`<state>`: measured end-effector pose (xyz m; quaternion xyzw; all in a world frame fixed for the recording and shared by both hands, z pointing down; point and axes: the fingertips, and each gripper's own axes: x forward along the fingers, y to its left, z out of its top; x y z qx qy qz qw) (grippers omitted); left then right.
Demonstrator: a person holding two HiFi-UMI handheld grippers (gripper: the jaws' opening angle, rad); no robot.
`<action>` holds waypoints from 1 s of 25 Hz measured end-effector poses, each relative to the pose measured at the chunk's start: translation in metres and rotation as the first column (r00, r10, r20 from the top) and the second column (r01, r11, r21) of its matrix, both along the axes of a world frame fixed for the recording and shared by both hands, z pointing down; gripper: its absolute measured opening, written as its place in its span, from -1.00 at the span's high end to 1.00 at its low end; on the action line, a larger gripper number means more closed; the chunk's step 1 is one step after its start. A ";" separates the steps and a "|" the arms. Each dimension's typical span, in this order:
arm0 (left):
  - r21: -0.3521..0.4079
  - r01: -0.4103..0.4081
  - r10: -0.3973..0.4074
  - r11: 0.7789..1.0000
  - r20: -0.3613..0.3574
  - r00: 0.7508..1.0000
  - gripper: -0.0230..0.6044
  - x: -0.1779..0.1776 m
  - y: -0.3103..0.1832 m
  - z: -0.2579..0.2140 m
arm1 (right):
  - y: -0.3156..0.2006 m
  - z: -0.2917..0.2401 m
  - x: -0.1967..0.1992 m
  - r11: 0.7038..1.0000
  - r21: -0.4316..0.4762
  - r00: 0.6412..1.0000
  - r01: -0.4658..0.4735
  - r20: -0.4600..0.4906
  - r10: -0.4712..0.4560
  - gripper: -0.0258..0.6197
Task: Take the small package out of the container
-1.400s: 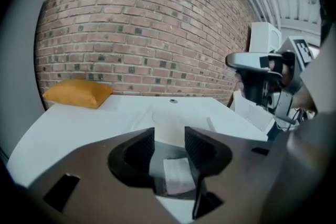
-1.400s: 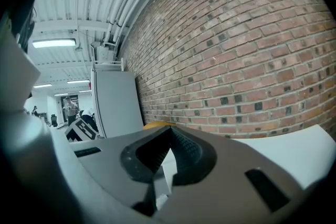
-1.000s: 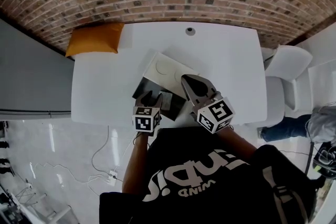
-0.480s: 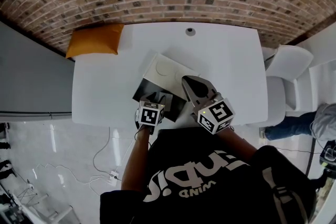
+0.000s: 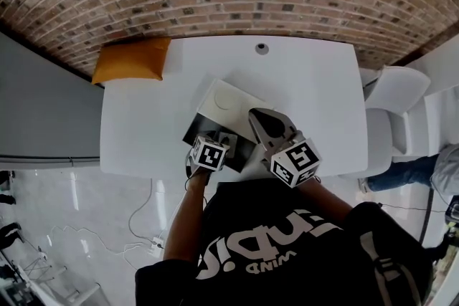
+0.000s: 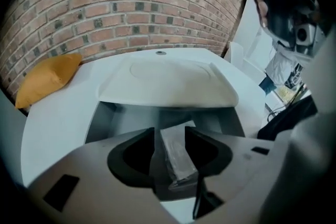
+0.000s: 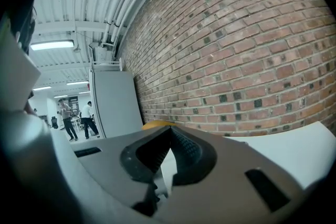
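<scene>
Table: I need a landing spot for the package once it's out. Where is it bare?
Bare: the right half of the table, between container and chair; also the strip between container and orange cushion. Crowded: the near edge around the container.

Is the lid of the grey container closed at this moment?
No: in the left gripper view the white lid stands raised above the grey container, and the small package lies visible inside it.
</scene>
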<state>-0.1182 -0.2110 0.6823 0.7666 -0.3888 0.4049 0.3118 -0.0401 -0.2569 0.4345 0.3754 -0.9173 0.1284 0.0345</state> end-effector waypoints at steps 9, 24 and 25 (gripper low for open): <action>-0.091 -0.040 0.041 0.995 0.010 0.999 0.32 0.011 0.006 0.015 | -0.008 0.002 0.002 1.000 -0.008 1.000 -0.001 -0.004 0.001 0.92; -0.192 -0.081 0.100 0.978 0.091 0.991 0.25 0.014 0.010 0.027 | -0.020 0.007 0.004 0.999 -0.030 1.000 0.015 0.008 -0.015 0.92; -0.201 -0.097 0.120 0.975 0.106 0.987 0.25 0.014 0.013 0.029 | -0.020 0.007 0.003 0.999 -0.031 1.000 0.016 0.009 -0.015 0.92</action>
